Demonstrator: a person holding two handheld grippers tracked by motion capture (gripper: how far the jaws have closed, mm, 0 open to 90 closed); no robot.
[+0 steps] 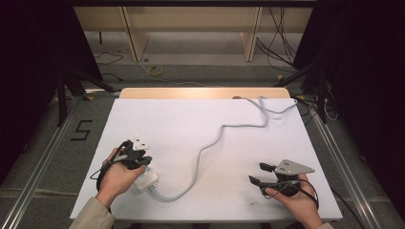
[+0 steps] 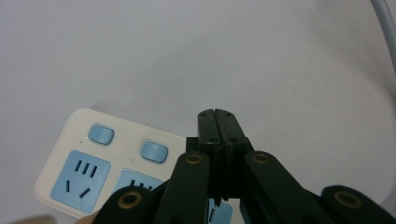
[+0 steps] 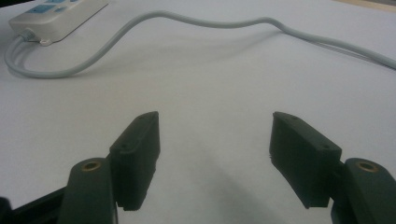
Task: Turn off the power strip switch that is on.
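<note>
Left gripper [image 2: 218,113] jaws closed, empty, tips over the cream plastic power strip with blue sockets [image 2: 100,158]; grey round cable [image 1: 210,143] runs right from strip; right gripper [image 3: 215,140] well right of strip, jaws wide open, empty

I see a table [image 1: 205,93] with a white cover and a bare wooden strip along its far edge, standing on a grey floor [image 1: 43,143]. Beyond the far edge I see light wooden furniture [image 1: 191,21] and loose cables [image 1: 282,45] on the floor. Black curtains [image 1: 28,57] darken both sides, and a black number mark [image 1: 82,130] lies left of the table.
</note>
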